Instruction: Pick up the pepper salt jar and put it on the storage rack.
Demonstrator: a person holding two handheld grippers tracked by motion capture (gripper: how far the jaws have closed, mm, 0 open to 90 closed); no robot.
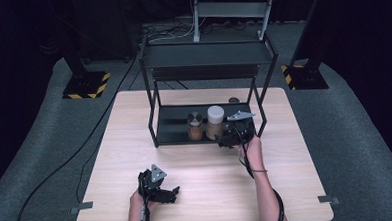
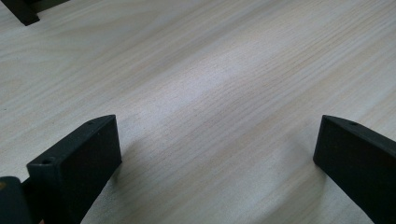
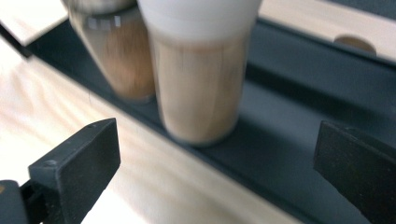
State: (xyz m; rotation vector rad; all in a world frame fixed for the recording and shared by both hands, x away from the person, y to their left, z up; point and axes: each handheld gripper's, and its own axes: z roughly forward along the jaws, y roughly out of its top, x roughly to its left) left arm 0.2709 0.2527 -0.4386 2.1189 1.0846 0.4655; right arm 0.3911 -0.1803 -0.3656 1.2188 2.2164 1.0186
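Left gripper (image 1: 173,192) spread over bare table (image 1: 212,175); right gripper (image 3: 215,158) wide before white-lidded jar (image 3: 198,79)

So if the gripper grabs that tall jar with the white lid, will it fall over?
The white-lidded jar looks tall and narrow, so a high push might tip it. Its smooth, probably glass sides may be slippery. It seems full of brown powder, so likely fairly heavy.

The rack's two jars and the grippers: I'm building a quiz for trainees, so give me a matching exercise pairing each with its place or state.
Things:
1. white-lidded jar
2. metal-lidded jar
3. left gripper
4. right gripper

Places or states:
A. open, above bare tabletop near the person
B. on the rack's lower shelf, the left jar
C. open, at the shelf's front edge, facing the jars
D. on the lower shelf, the right jar

Pairs: 1-D, 2-B, 3-A, 4-C
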